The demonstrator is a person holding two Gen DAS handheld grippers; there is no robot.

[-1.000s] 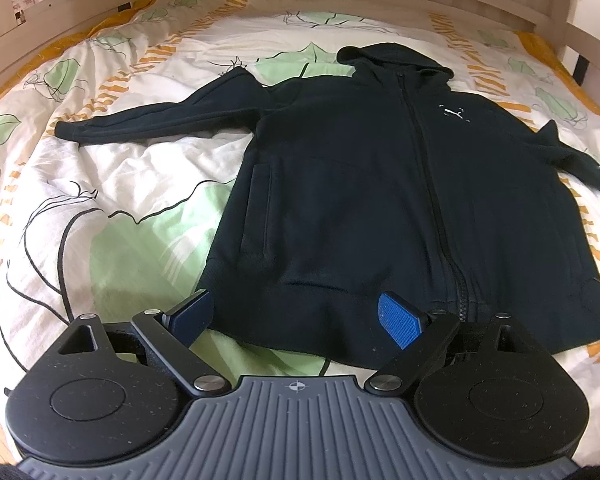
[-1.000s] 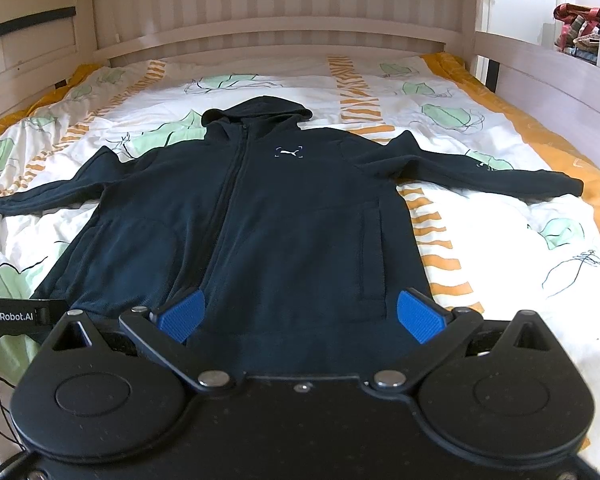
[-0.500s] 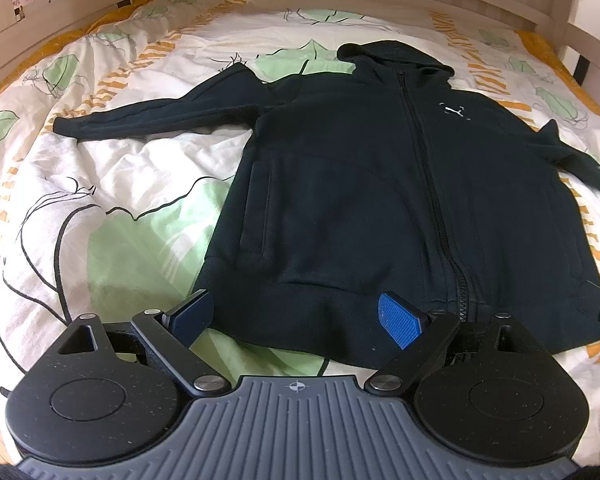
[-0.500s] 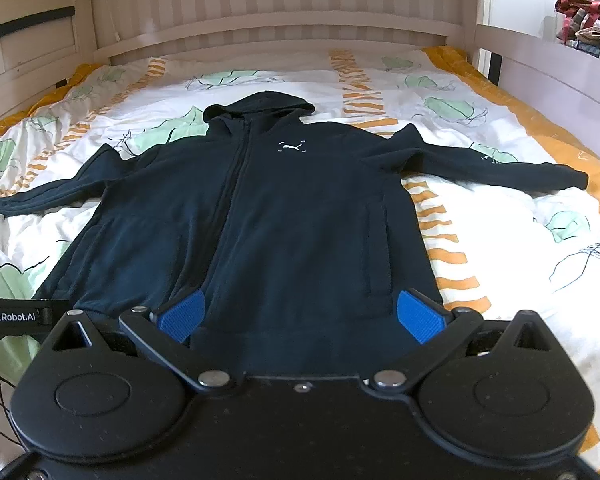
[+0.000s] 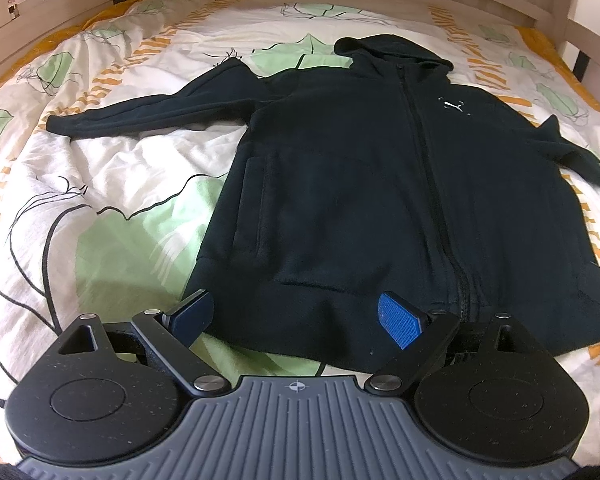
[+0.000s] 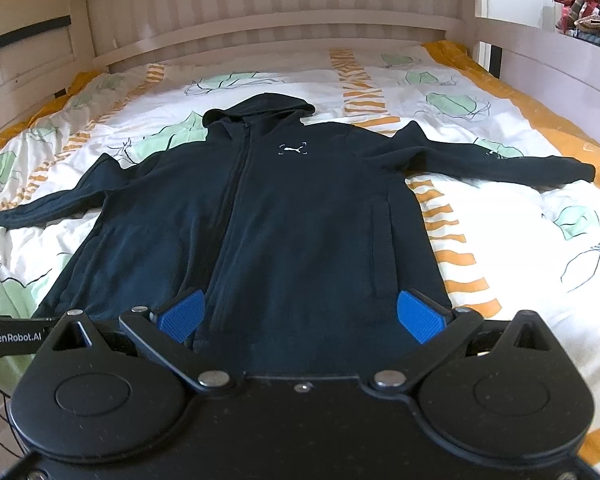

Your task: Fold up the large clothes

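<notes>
Black fleece, one zip-up hoodie point(image 6: 295, 216), lies face up and spread flat on the leaf-print duvet point(image 6: 512, 240), hood toward the slatted headboard point(image 6: 259, 12), hem toward us.

Left to right across the right wrist view: left sleeve point(image 6: 55, 200) runs out flat toward the bed's left edge; zipper point(image 6: 235, 184) is closed along the front; a small white logo point(image 6: 293, 149) sits on the chest; right sleeve point(image 6: 500, 162) reaches out toward the orange border of the bedding.

Left gripper point(image 5: 297, 320) hangs over the hem's left corner, jaws wide apart, nothing between the pads, no cloth touched as far as we can see. Right gripper point(image 6: 302, 316) hangs over the hem's right half, jaws likewise wide apart and empty.

Change over the last second: very little. In the left view the garment sits a shade higher in frame than it did; in the right view the hoodie has slid slightly up-frame and the headboard shows more, so we read a small tilt or drift of that hand. Neither opening has altered, and the garment shows no fresh crease.

Our reading: folding has not begun. Both tools are poised at the hem, and we judge a sleeve or side fold comes first. Thick fleece will likely bunch, so a deep pinch seems wise.
</notes>
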